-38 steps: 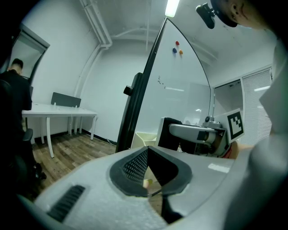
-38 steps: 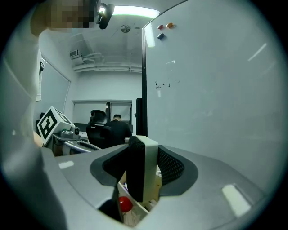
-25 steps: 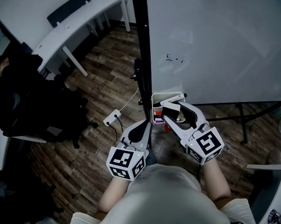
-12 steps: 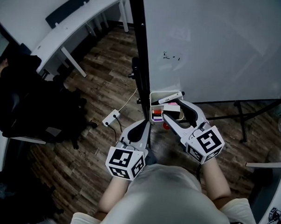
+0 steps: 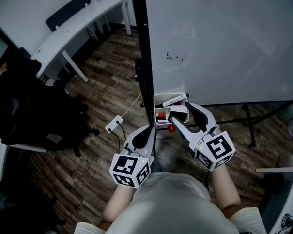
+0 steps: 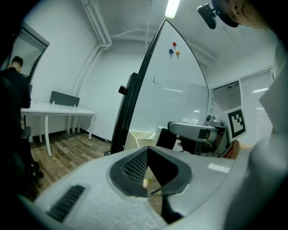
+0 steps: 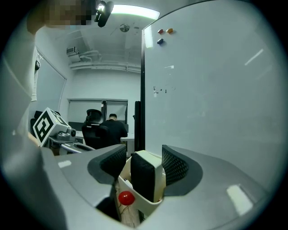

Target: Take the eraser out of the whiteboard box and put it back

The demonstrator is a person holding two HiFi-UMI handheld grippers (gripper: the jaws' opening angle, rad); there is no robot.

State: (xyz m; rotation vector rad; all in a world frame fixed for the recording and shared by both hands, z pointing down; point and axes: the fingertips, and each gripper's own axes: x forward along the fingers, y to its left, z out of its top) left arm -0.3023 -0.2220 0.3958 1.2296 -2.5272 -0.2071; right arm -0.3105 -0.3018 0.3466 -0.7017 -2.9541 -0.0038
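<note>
Bright ceiling light [image 6: 172, 8], dark fisheye corners, perhaps slightly soft

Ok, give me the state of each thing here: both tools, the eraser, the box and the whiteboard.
eraser: standing on end in the box, not gripped.
box: open-topped, eraser inside.
right tool: open, jaws just been opening, either side of the eraser.
left tool: shut, empty.
whiteboard: upright, nearly clean, a few small marks.

Office space: whiteboard [image 5: 227, 45] standing on plank floor [image 5: 103, 97], white desk [image 5: 68, 30] lining wall, person [image 7: 112, 128] sitting at workstation.
</note>
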